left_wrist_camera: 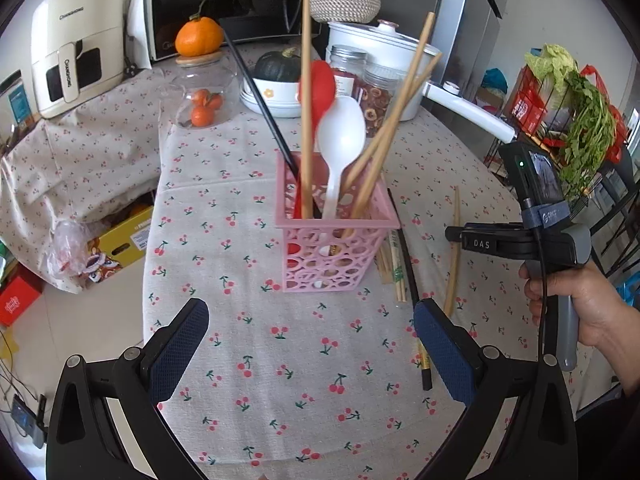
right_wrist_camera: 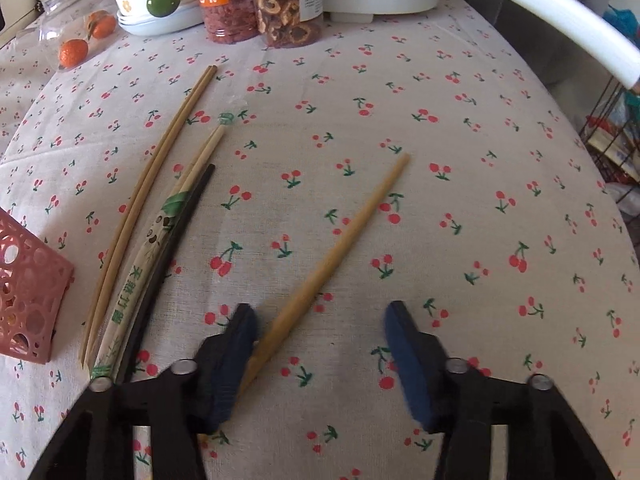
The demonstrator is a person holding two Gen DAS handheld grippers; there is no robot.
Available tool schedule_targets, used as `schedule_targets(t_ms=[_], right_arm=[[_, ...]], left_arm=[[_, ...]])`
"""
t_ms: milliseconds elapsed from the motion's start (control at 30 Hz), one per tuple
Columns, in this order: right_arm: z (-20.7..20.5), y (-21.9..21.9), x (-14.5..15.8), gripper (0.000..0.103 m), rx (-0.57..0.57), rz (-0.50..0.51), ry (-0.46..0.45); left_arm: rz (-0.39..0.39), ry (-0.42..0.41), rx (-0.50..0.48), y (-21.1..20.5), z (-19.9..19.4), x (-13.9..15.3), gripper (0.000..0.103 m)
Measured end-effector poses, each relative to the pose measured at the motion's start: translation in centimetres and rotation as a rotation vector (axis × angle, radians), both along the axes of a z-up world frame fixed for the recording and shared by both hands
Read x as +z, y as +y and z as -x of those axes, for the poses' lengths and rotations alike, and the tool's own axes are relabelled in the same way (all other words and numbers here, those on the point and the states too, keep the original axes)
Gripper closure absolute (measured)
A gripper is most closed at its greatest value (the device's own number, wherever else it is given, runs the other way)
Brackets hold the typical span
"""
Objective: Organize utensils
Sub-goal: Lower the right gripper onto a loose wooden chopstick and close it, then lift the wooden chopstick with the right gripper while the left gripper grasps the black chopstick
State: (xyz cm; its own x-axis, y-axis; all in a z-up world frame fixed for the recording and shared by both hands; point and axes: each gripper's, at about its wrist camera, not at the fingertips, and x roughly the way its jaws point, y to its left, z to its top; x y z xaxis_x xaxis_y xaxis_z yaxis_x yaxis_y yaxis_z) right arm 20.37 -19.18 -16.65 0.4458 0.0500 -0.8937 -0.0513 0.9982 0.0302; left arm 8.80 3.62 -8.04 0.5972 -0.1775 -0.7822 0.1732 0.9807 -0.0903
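Note:
A pink perforated holder (left_wrist_camera: 334, 240) stands on the cherry-print tablecloth and holds a white spoon (left_wrist_camera: 340, 136), a red spoon (left_wrist_camera: 320, 88), a black chopstick and several wooden chopsticks. My left gripper (left_wrist_camera: 310, 344) is open and empty, just in front of the holder. My right gripper (right_wrist_camera: 320, 344) is open, low over the cloth; a single wooden chopstick (right_wrist_camera: 340, 248) lies between its fingers, its near end by the left pad (right_wrist_camera: 236, 352). More chopsticks (right_wrist_camera: 160, 216), wooden, paper-wrapped and black, lie left of it beside the holder's corner (right_wrist_camera: 28, 300). The right gripper also shows in the left wrist view (left_wrist_camera: 454, 234).
At the table's far end stand a white pot (left_wrist_camera: 380, 52) with a long handle (right_wrist_camera: 560, 20), jars of dried fruit (right_wrist_camera: 280, 4), a bowl with a squash (left_wrist_camera: 276, 84) and a glass jar of oranges (left_wrist_camera: 200, 96). A vegetable rack (left_wrist_camera: 568, 112) stands right of the table.

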Motion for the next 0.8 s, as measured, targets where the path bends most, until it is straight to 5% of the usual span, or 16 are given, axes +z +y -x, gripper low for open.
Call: schedule_targets(t_ms=[167,367,533,800], right_arm=[[1.1,-3.4,0.3,0.097,-0.038,-0.083,0.053],[3.6,-7.4,1.5,0.097,-0.068,-0.129,0.054],[5.3,-11.7,3.0,0.097,-0.113,-0.205,0.018],[6.3,-14.5,3.9,0.097,-0.125,-0.311,0.009]], left_arm=[[-0.020,-0.024,-0.053,-3.2,1.1,0.1,0.000],[-0.055,-0.002,-0.168,-8.7,2.2,-0.5,0.000],[-0.168,0.052,-0.221,-13.4,0.9,-1.9,0.000],[-0.118,0.187,-0.147,-15.6,-6.1,-4.1,0.054]])
